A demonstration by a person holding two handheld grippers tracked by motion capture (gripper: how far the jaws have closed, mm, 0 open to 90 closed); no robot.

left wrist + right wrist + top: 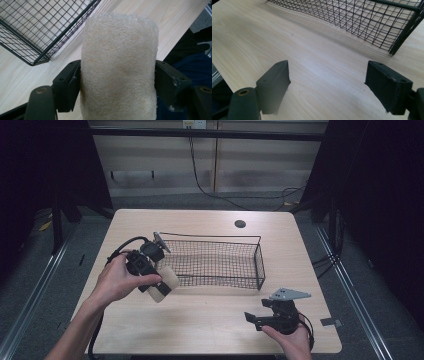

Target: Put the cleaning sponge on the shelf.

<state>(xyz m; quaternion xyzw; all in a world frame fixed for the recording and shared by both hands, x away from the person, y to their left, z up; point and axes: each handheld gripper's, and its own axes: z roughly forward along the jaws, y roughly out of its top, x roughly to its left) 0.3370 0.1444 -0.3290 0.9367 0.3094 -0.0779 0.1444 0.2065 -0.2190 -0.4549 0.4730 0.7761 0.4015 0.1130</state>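
Note:
A cream loofah sponge (119, 67), a thick fibrous cylinder, is clamped between the jaws of my left gripper (161, 286). In the high view the loofah sponge (163, 285) hangs just outside the front left corner of the black wire basket (257, 251), above the table. The basket (37, 32) has nothing in it. My right gripper (256, 318) rests low near the table's front right edge, open, with bare wood between its jaws. In the right gripper view the gripper (327, 82) faces the basket (362, 22).
The light wooden table (200, 320) has a round cable hole (240, 224) at the back. Dark curtains and metal floor rails flank the table. A cable hangs down the wall behind.

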